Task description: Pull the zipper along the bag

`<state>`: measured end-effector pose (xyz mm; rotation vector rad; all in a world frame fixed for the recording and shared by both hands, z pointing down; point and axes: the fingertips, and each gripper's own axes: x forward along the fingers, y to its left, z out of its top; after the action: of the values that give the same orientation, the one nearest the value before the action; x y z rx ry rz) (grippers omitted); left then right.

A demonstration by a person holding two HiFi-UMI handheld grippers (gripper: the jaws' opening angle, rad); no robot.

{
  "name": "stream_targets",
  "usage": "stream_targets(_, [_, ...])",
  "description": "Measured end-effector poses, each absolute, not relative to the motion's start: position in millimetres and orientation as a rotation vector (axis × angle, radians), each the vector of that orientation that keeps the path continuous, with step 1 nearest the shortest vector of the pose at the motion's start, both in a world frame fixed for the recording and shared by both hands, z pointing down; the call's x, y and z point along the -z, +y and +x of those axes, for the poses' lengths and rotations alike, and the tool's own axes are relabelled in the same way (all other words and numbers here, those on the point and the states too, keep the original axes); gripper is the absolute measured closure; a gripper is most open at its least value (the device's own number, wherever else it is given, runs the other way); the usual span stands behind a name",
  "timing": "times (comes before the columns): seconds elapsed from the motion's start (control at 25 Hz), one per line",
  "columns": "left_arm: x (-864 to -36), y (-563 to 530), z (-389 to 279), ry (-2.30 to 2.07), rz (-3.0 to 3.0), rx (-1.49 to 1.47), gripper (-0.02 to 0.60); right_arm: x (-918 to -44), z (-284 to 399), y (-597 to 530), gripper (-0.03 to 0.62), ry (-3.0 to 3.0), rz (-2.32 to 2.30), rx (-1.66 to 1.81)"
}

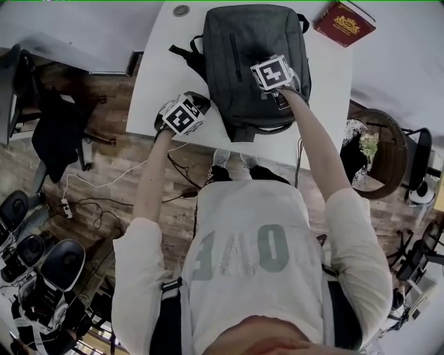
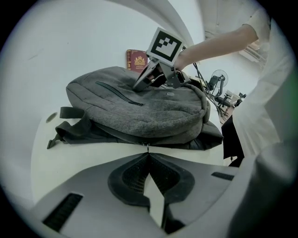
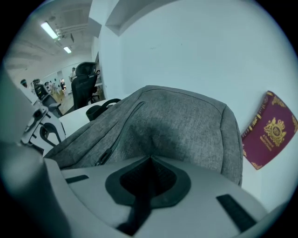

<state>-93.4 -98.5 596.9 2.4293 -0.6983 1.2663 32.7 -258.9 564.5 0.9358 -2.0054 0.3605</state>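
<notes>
Backpack [image 1: 243, 69] flat on table [image 1: 156, 83] | zipper pull [image 2: 148, 148] pinched | red booklet [image 1: 343, 22] near, apart

A burgundy book with a gold crest [image 1: 344, 22] lies at the far right corner of the white table [image 1: 156, 90]. A round grey cap [image 1: 181, 10] sits in the tabletop. A white cable [image 1: 104, 182] lies on the wooden floor [image 1: 118, 163], near a black chair [image 1: 59, 135].

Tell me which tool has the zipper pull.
The left tool, shut on the zipper pull at the side of the bag; the right tool only rests on top.
</notes>
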Motion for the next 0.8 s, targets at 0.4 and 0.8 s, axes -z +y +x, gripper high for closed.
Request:
stream_targets(0.4, [-593,-100,-100,-0.803,2.432,-1.275,0.555,-473,-9,-74,0.550,-2.430,0.205,-0.320])
stream_targets(0.8, [-596,-97,-102,-0.724,2.457,-1.326,0.555,-519,74,-46,0.477,-2.171,0.341,-0.065])
